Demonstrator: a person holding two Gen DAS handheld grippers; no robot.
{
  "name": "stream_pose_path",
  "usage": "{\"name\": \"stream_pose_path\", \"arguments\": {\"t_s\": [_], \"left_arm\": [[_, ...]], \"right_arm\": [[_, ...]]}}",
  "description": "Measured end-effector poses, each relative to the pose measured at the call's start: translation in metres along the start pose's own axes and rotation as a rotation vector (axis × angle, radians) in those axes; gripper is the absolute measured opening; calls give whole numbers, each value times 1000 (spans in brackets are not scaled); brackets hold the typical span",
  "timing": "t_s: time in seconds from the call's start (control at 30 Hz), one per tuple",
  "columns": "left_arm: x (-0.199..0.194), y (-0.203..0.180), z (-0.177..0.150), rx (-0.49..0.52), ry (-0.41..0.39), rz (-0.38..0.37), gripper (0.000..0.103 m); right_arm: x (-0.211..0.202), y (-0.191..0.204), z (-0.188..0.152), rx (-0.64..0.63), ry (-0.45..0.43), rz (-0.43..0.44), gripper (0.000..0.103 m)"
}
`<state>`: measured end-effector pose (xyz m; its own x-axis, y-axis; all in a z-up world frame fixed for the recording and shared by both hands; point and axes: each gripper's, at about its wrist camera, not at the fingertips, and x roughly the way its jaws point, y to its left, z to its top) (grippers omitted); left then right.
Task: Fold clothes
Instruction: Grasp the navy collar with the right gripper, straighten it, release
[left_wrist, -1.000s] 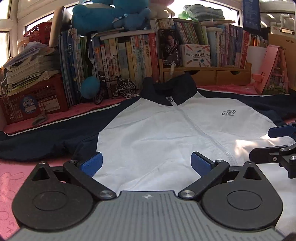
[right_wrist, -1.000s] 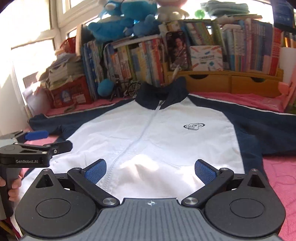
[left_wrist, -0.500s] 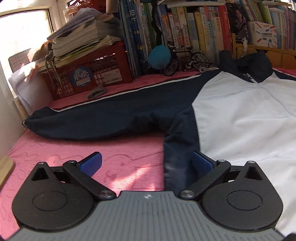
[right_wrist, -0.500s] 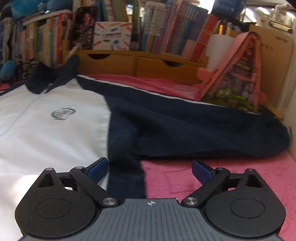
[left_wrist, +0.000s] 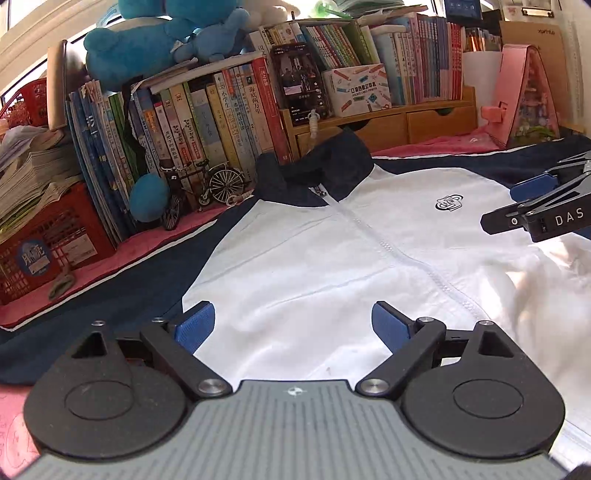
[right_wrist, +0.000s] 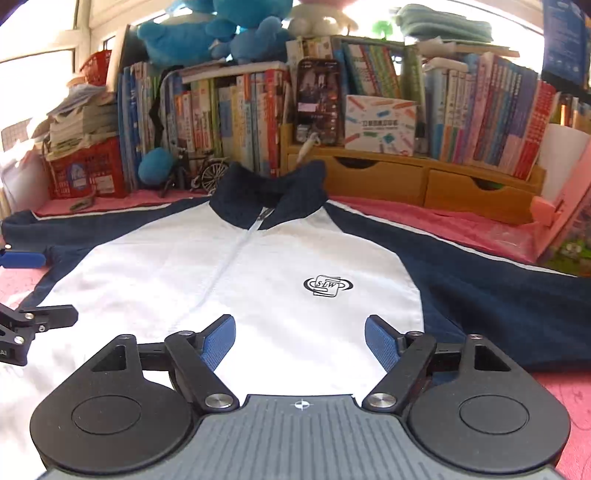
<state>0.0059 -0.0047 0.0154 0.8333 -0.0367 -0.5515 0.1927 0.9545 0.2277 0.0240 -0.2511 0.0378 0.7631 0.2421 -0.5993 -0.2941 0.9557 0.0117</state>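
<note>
A white jacket (left_wrist: 314, 258) with navy sleeves and a navy collar (left_wrist: 314, 170) lies flat, front up, on a pink cloth. Its zip runs down the middle and a small logo (right_wrist: 328, 285) sits on the chest. My left gripper (left_wrist: 293, 321) is open just above the lower white front, near the left side seam. My right gripper (right_wrist: 300, 339) is open above the lower right front, below the logo. Nothing is between either pair of blue pads. In the left wrist view the right gripper (left_wrist: 535, 210) shows at the right edge; in the right wrist view the left gripper (right_wrist: 22, 288) shows at the left edge.
Rows of books (left_wrist: 207, 122) and wooden drawers (right_wrist: 424, 184) line the back. A red crate (left_wrist: 40, 243) with stacked papers stands at the left, a model bicycle (left_wrist: 203, 192) by the collar, a pink house-shaped box (left_wrist: 524, 96) at the right. Navy sleeves (right_wrist: 498, 295) stretch out sideways.
Both grippers have swung back from the outstretched sleeves to face the jacket's white front and collar. Both stay open, with nothing taken hold of.
</note>
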Motion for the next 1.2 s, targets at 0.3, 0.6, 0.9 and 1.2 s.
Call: {"name": "stream_pose_path", "arguments": {"t_s": [0.3,0.6,0.9,1.2], "left_arm": [[126,29,50,-204,113,82,74],[212,43,91,-291,143,178,93],[233,65,98,-349,166,168,103],[128,94,55,-270,103,200,103]], "right_arm": [[129,5,62,45,135,-52,49],[216,-15,116,68,117,-110,60],[233,-32,116,81,54,-120,78],[174,-27,98,108,55,-56,94]]}}
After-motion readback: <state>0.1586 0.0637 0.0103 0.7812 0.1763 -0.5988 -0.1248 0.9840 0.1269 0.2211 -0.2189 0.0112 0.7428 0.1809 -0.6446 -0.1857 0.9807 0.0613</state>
